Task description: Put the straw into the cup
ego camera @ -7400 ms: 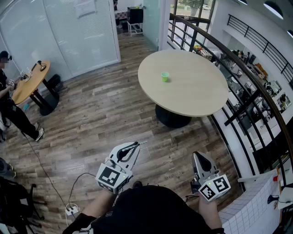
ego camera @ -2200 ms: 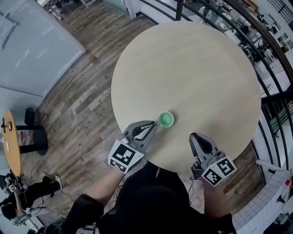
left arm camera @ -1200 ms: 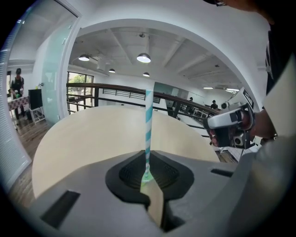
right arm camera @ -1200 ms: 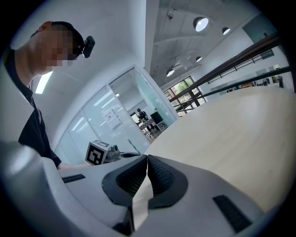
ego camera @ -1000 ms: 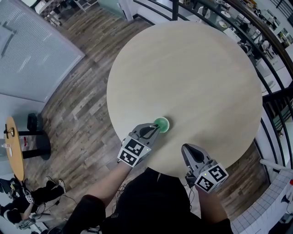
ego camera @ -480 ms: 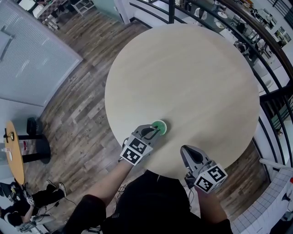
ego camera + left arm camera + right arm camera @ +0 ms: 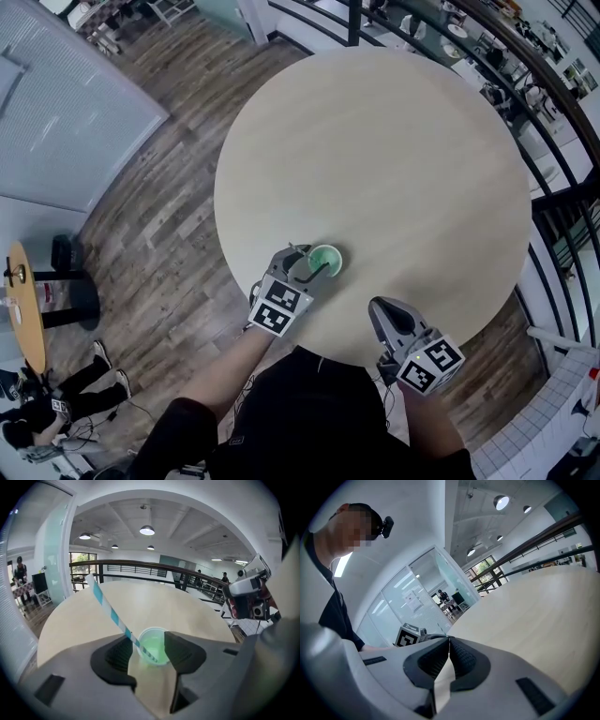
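Head view: round pale wood-look surface [image 7: 394, 141], smooth and matte, on a plank floor [image 7: 159, 216]. A small round green cup [image 7: 328, 258] stood upright near the surface's near edge. The left tongs [image 7: 307, 264] sat at the cup's left side, tips reaching its rim. The right tongs [image 7: 382, 309] hung at the surface's near edge, apart from the cup and to its right. A dark metal railing [image 7: 525, 103] curved round the far right side. A second small round table [image 7: 23, 300] stood well off to the left. Nothing lay between the tongs and the cup.

Left gripper view: the straw [image 7: 110, 609], a thin straight tube with white and blue-teal stripes, stood in the translucent green plastic cup. Its lower end was down inside the cup. Its long axis leaned, with the top end pointing up and to the left, past the left jaw. The jaws, grey shells with dark ribbed pads, had just been opening and stood apart. The straw and the cup's near rim showed in the gap between them, and the pads did not press on the straw.

Right gripper view: ribbed pads met tip to tip with nothing between them. The left tongs' marker cube [image 7: 410, 637] showed beyond them, with the bare pale surface to the right and glass partitions [image 7: 408, 597] behind.
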A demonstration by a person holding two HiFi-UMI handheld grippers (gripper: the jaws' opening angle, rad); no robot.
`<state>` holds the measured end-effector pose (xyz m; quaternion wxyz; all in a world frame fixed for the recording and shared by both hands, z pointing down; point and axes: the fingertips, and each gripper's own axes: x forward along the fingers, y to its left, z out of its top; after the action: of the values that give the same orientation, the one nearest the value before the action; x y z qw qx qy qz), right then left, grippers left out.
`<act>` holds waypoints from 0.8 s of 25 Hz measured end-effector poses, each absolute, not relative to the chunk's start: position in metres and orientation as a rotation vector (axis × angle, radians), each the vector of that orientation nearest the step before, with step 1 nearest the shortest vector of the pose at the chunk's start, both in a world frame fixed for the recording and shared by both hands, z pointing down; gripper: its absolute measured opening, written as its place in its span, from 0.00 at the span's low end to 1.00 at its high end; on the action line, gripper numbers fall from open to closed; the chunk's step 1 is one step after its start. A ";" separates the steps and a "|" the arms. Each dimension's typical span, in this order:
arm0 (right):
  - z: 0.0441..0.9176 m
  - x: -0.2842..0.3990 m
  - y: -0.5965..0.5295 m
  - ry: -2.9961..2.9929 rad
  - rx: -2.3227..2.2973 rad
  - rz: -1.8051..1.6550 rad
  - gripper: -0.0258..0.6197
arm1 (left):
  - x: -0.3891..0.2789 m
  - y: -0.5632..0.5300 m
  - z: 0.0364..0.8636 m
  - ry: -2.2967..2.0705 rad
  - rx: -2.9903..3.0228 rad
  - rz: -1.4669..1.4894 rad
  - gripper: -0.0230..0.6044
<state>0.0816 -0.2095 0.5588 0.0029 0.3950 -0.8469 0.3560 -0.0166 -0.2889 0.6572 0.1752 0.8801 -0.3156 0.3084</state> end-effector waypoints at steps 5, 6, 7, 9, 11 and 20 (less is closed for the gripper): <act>0.560 0.078 -0.210 -2.656 1.222 1.117 0.08 | -0.020 -0.293 0.653 -0.958 2.498 0.845 0.42; 0.559 0.077 -0.211 -2.659 1.219 1.115 0.08 | -0.021 -0.294 0.652 -0.972 2.499 0.841 0.43; 0.558 0.076 -0.211 -2.662 1.216 1.113 0.08 | -0.022 -0.295 0.651 -0.986 2.498 0.839 0.45; 0.558 0.074 -0.212 -2.663 1.210 1.111 0.08 | -0.026 -0.297 0.651 -1.007 2.489 0.835 0.48; 0.558 0.072 -0.212 -2.662 1.205 1.109 0.08 | -0.030 -0.298 0.652 -1.014 2.481 0.829 0.49; 0.554 0.064 -0.211 -2.668 1.192 1.090 0.08 | -0.038 -0.297 0.646 -1.029 2.475 0.804 0.49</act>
<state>0.0645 -0.2112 0.5536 0.0114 0.3822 -0.8554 0.3496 -0.0382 -0.2967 0.6458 0.1708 0.8714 -0.3622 0.2832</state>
